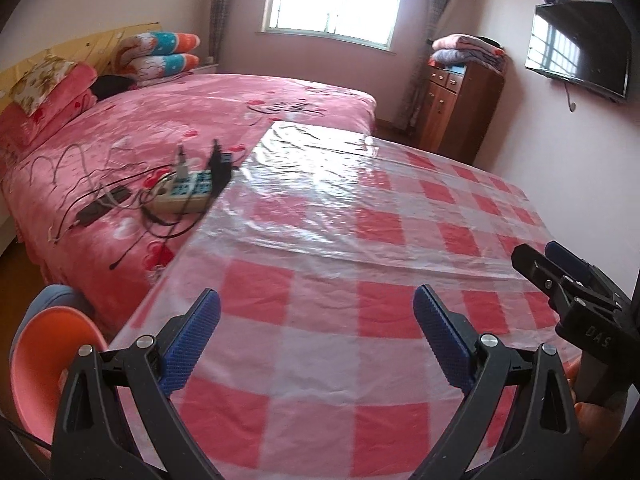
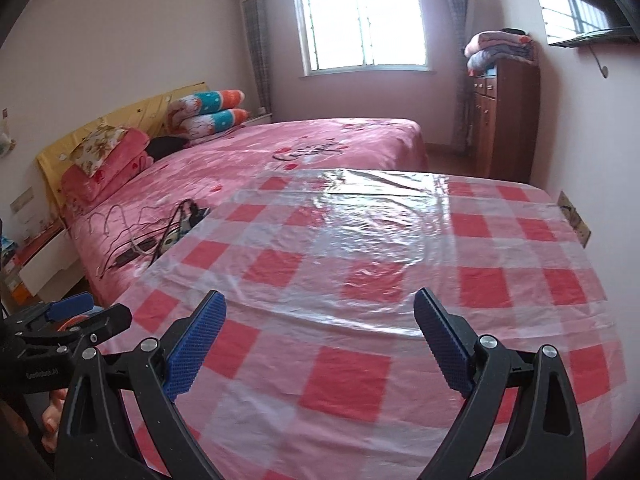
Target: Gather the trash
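Note:
No piece of trash shows in either view. My left gripper (image 1: 316, 336) hangs open over the near part of a table (image 1: 320, 280) covered in red-and-white checked cloth under clear plastic film; nothing is between its blue pads. My right gripper (image 2: 320, 340) is also open and empty over the same table (image 2: 360, 300). Each gripper appears in the other's view: the right gripper (image 1: 538, 252) at the right edge, the left gripper (image 2: 96, 312) at the lower left. An orange-pink round container (image 1: 48, 356) sits off the table's left corner, below my left gripper.
A bed with a pink cover (image 1: 200, 120) adjoins the table's left side, carrying a power strip (image 1: 188, 196) with plugs and tangled cables. A wooden cabinet (image 1: 460, 108) with folded blankets stands at the back right. A TV (image 1: 580, 48) hangs on the right wall. A hand (image 2: 52, 412) holds the left gripper.

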